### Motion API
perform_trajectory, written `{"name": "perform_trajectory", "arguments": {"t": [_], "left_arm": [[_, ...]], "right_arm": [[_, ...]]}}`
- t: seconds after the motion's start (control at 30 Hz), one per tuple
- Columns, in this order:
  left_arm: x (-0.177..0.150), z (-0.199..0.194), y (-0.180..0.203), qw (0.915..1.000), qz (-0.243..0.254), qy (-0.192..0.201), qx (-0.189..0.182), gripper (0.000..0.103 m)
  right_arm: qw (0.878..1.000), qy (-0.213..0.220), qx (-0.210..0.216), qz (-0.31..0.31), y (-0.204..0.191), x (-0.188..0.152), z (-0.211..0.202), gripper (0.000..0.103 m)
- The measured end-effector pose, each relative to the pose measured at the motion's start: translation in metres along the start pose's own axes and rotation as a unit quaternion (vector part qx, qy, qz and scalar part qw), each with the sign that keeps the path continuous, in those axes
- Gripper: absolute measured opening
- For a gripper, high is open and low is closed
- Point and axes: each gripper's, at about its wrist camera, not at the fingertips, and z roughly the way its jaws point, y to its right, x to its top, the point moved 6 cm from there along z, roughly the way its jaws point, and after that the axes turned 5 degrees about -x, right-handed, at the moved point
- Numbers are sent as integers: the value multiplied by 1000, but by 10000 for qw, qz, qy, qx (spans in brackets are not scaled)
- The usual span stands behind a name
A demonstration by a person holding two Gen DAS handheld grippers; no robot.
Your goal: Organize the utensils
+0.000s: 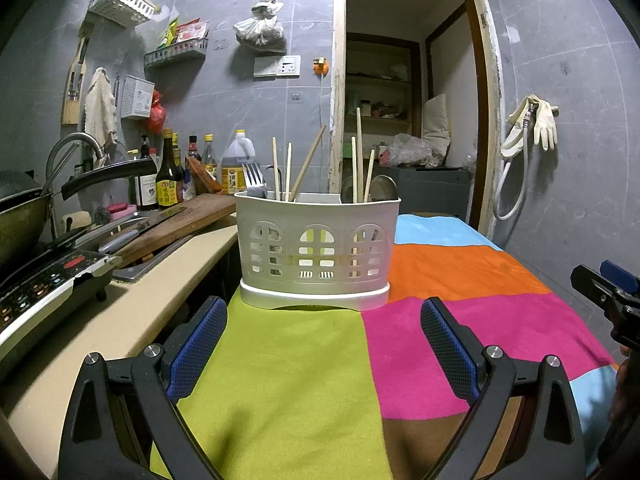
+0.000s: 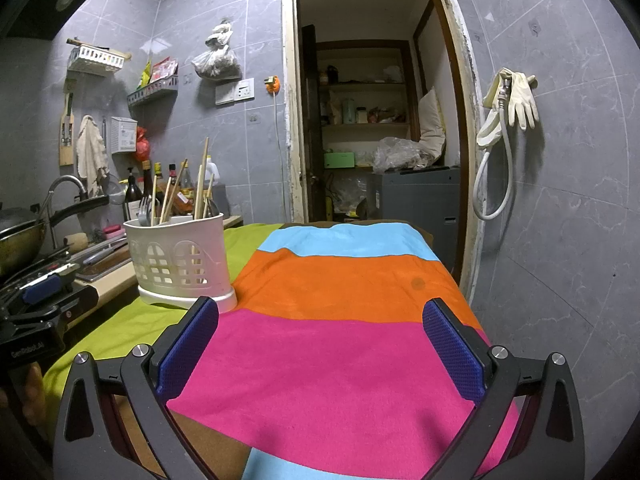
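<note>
Utensil caddy (image 1: 316, 252) stands at 12 o'clock of the left claw (image 1: 324, 344), on the striped cloth (image 1: 280, 380) over the tabletop; fork (image 1: 253, 179), chopsticks (image 1: 359, 152) and spoons (image 1: 384, 188) already inside. Sorting appears complete; next move, if any, is withdrawal. Left claw wide, empty. Right claw (image 2: 320, 344) wide, empty, caddy at its 10 o'clock.

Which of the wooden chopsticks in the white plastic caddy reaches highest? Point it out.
The pale wooden chopstick in the right compartment of the white plastic utensil caddy. It stands nearly upright, its tip above every other stick; the darker slanted chopstick in the middle ends lower.
</note>
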Motion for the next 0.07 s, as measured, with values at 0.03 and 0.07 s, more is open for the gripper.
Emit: {"name": "perform_trajectory", "arguments": {"t": [0.03,0.07], "left_arm": [[0,0,0,10000,0,-4,-1,95],[0,0,0,10000,1,-8,-5,95]], "right_arm": [[10000,1,0,-1,0,0,0,103],[10000,-5,-1,1,-1,0,0,103]]}}
